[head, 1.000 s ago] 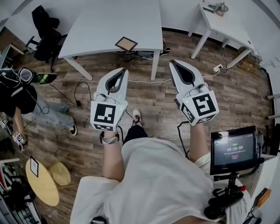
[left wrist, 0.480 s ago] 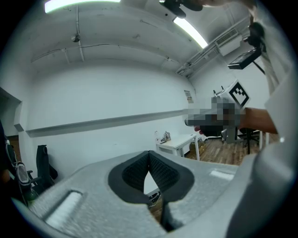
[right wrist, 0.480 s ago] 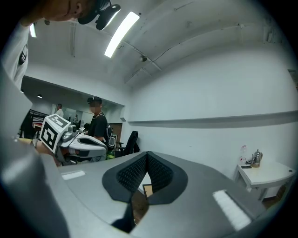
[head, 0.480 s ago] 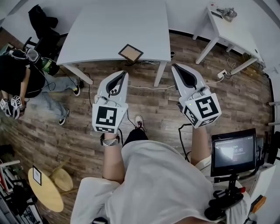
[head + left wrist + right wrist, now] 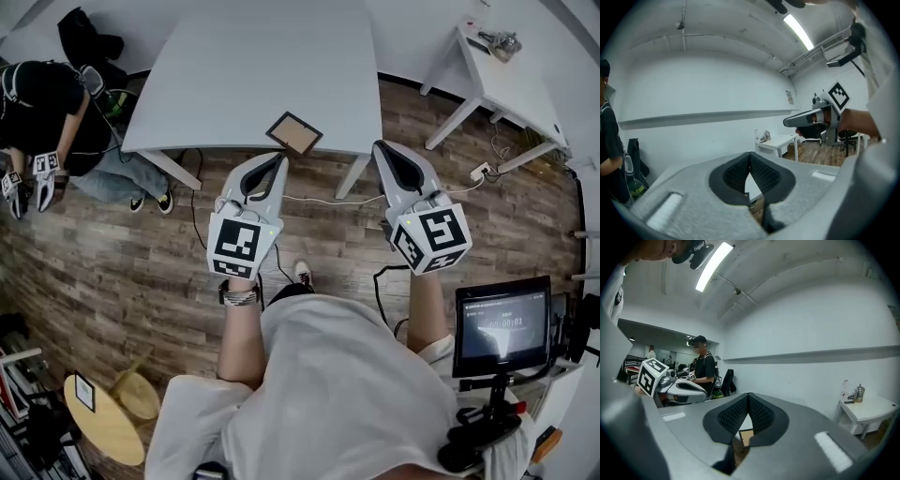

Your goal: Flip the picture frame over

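The picture frame (image 5: 293, 133) — dark-rimmed, tan-centred — is seen lying flat, skewed, near the front edge of the white table (image 5: 234, 66).

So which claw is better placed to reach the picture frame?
Probably the left gripper: its tip sits just short of the picture frame, while the right gripper is off to the side. Both are shut.
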{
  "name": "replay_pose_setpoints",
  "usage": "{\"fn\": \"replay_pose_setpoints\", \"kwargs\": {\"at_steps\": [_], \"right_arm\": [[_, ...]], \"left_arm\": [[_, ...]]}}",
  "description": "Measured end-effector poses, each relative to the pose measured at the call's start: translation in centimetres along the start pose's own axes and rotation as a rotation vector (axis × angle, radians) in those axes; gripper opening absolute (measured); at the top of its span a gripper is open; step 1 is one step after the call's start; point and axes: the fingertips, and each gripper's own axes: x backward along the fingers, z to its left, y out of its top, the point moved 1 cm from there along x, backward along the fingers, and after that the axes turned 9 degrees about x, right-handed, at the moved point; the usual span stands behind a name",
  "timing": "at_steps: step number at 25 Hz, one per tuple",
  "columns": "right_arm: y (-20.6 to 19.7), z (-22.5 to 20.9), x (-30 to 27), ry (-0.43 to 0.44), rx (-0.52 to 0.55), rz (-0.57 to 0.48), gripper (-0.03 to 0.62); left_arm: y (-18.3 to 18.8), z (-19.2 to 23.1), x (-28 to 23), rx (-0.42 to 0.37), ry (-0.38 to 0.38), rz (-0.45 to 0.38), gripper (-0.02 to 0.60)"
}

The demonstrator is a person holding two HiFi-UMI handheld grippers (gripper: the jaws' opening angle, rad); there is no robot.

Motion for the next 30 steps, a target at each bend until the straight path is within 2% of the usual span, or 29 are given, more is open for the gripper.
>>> {"fn": "replay_pose_setpoints", "kwargs": {"at_steps": [5,10,12,14,16,18,20,23,27,30], "right_arm": [[-0.1,-0.3,-0.6,-0.023,-0.009,0.009,0.002],[-1.0,-0.6,-0.7,-0.035,-0.025,0.027,0.002],[-1.6,-0.8,-0.5,-0.044,-0.032,0.043,0.002],[-2.2,-0.9,-0.4,-0.054,-0.022,0.064,0.002],[-2.8,-0.9,-0.3,-0.061,-0.016,0.083,0.002],[-3.4,-0.6,0.0,-0.059,-0.022,0.098,0.002],[-4.2,-0.1,0.4,-0.054,-0.017,0.117,0.002],[-6.0,-0.4,-1.0,-0.041,-0.014,0.146,0.002],[-10.2,-3.1,-7.0,-0.009,-0.027,0.204,0.002],[-12.3,-4.2,-8.6,0.003,-0.031,0.226,0.002]], "left_arm": [[0.3,0.3,-1.1,-0.009,-0.031,0.020,0.002],[-1.6,-0.3,-2.4,-0.022,-0.081,0.085,0.002],[-2.5,-0.8,-2.8,0.034,-0.115,0.094,0.002],[-3.6,-0.8,-3.2,0.160,-0.144,0.086,0.003],[-5.2,-0.3,-3.4,0.269,-0.135,0.093,0.003],[-7.1,0.1,-3.3,0.300,-0.101,0.128,0.046],[-8.8,-0.2,-2.9,0.249,-0.077,0.176,0.065],[-10.9,-0.2,-4.2,0.113,-0.080,0.232,0.074],[-15.4,1.9,-10.3,-0.050,-0.127,0.331,0.098],[-17.7,2.0,-12.9,-0.179,-0.173,0.400,0.117]]}}
